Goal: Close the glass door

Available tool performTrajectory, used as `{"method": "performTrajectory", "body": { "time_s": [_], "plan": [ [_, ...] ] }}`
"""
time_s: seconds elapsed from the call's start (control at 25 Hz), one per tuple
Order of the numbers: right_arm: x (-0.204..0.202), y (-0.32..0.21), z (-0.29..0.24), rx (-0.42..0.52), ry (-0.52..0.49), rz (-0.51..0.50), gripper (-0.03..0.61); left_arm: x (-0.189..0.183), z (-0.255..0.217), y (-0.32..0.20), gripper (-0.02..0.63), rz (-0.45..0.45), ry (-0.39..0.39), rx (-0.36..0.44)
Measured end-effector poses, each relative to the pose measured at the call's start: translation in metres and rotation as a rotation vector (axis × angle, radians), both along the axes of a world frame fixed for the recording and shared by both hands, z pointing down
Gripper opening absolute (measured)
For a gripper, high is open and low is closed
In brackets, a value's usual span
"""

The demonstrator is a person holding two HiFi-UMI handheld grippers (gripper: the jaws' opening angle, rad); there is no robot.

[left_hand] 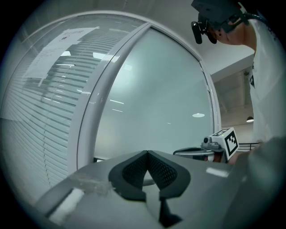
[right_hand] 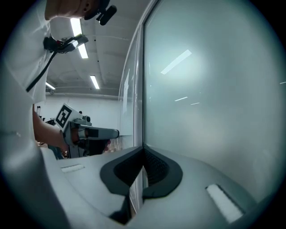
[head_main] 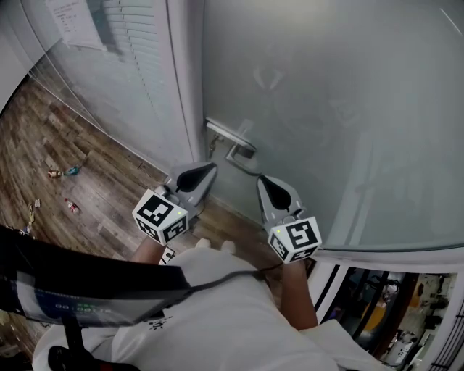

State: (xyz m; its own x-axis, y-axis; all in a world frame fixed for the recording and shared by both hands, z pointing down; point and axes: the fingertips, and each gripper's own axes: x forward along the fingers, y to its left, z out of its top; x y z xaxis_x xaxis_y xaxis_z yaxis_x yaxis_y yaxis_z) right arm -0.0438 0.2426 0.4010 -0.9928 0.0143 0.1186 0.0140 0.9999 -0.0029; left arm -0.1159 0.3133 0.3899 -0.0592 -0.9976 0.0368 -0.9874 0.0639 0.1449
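The frosted glass door [head_main: 326, 109] fills the upper right of the head view, its metal lever handle [head_main: 230, 135] near the door's left edge. My left gripper [head_main: 210, 169] is shut and empty, its tip just below and left of the handle, apart from it. My right gripper [head_main: 262, 180] is shut too, holding nothing, its tip below and right of the handle, close to the glass. In the left gripper view the closed jaws [left_hand: 147, 153] face the door [left_hand: 156, 103]. The right gripper view shows its closed tips [right_hand: 143, 150] in line with the door's edge [right_hand: 143, 89].
A white door post [head_main: 185, 80] stands left of the door, then a glass wall with blinds [head_main: 138, 58] and a taped paper [head_main: 76, 22]. Small bits lie on the wooden floor [head_main: 71, 206]. Dark clutter [head_main: 406, 304] shows under the door's lower right edge.
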Motion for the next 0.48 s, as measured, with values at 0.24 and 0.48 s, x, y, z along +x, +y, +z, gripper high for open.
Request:
{"method": "performTrajectory", "body": {
  "time_s": [0.24,0.48],
  "plan": [
    [-0.006,-0.005,-0.001,0.014,0.001,0.007,0.008,-0.006,0.002,-0.003,0.005,-0.001,0.007,0.001],
    [-0.014,-0.007,0.010,0.030,0.022,0.004,0.008,-0.013,0.012,-0.005,0.005,0.003,0.010,-0.004]
  ]
}}
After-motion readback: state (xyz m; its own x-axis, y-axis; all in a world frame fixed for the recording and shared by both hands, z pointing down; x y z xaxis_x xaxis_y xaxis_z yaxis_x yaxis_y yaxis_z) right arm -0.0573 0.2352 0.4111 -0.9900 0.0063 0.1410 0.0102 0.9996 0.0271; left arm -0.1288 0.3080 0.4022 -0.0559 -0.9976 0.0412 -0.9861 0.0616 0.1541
